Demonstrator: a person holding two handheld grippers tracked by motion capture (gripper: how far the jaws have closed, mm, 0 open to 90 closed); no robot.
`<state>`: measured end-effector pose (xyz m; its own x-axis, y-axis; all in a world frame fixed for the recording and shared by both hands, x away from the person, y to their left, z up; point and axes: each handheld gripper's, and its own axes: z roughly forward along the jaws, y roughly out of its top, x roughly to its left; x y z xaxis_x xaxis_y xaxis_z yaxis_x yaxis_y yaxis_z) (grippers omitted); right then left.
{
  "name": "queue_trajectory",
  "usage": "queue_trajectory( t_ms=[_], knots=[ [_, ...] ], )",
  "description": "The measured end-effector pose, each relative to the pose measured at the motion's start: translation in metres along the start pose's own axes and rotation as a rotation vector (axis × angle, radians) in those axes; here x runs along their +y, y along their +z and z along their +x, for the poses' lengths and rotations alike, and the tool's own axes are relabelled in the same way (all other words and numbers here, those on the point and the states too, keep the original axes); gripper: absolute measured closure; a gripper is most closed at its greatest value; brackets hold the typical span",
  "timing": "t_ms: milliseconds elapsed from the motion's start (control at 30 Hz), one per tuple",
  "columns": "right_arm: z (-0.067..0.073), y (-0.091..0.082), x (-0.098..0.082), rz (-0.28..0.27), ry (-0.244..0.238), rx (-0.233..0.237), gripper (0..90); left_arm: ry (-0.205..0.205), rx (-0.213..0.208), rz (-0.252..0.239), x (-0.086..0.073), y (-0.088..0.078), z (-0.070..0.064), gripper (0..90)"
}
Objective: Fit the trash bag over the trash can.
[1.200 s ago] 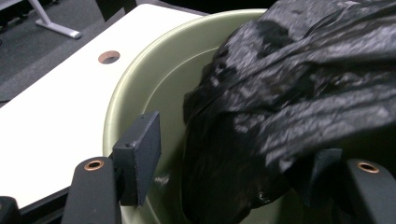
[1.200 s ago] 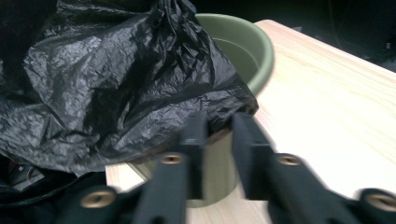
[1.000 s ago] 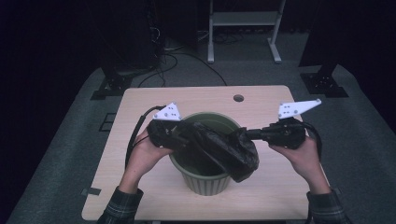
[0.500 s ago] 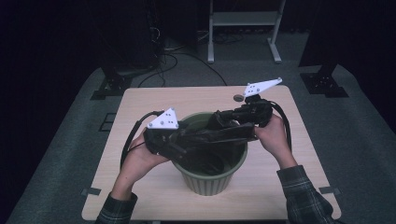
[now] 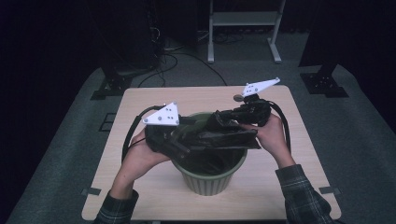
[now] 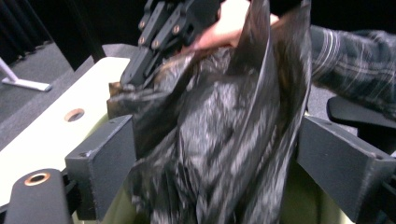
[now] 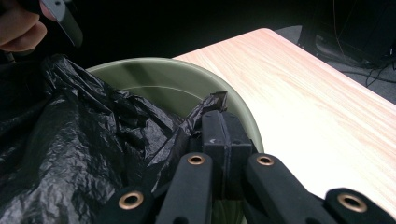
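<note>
On the dark grey floor stands the wooden table (image 5: 140, 100), light top with a small round hole (image 6: 74, 114) near its far edge. Behind it, well apart: a white metal frame (image 5: 243, 21) on two feet, loose cables (image 5: 184, 51) on the floor, and dark stand bases at both far corners. Mid-table, toward the person's side, sits the green bin (image 5: 208, 179), upright, rim free on the near side. Black bin bag (image 5: 229, 137) is draped across the bin mouth, part of it bunched inside, part stretched above the rim between the two tools; it blocks sight of the bin's inside. Left gripper (image 6: 215, 154) is at the bin's left rim; its jaws have just been opening and now stand wide apart, with crumpled bag film hanging between them, pads not pressing on it as far as the blur lets me tell. Right gripper (image 7: 224, 133) is at the far right rim, jaws clamped tight on a thin fold of the bag's edge, just over the green rim. Both hands wrap the tool bodies, plaid sleeves (image 5: 299, 191) at the near edge. Each tool carries a pale three-cornered plate and a trailing black cable.
</note>
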<state>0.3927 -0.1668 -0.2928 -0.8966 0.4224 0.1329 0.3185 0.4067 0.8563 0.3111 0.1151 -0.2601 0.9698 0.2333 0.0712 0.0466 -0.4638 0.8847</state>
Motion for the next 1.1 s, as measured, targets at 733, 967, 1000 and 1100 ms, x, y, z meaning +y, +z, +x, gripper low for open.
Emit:
queue_trajectory(
  t_ms=[733,967,1000,1100],
  knots=[
    [-0.002,0.003,-0.001,0.002,0.003,0.009,85.5,0.048,-0.176,0.044,0.022,0.035,0.009,85.2],
    [-0.006,-0.017,-0.008,-0.033,0.031,-0.019,76.6,0.008,-0.107,0.021,0.013,0.029,0.017,89.8],
    [-0.006,-0.022,-0.009,-0.038,0.034,-0.023,76.4,-0.006,-0.088,0.014,0.011,0.028,0.019,89.8],
    [-0.005,-0.038,-0.014,-0.057,0.037,-0.033,75.3,-0.048,-0.046,-0.013,0.005,0.024,0.025,89.8]
  ],
)
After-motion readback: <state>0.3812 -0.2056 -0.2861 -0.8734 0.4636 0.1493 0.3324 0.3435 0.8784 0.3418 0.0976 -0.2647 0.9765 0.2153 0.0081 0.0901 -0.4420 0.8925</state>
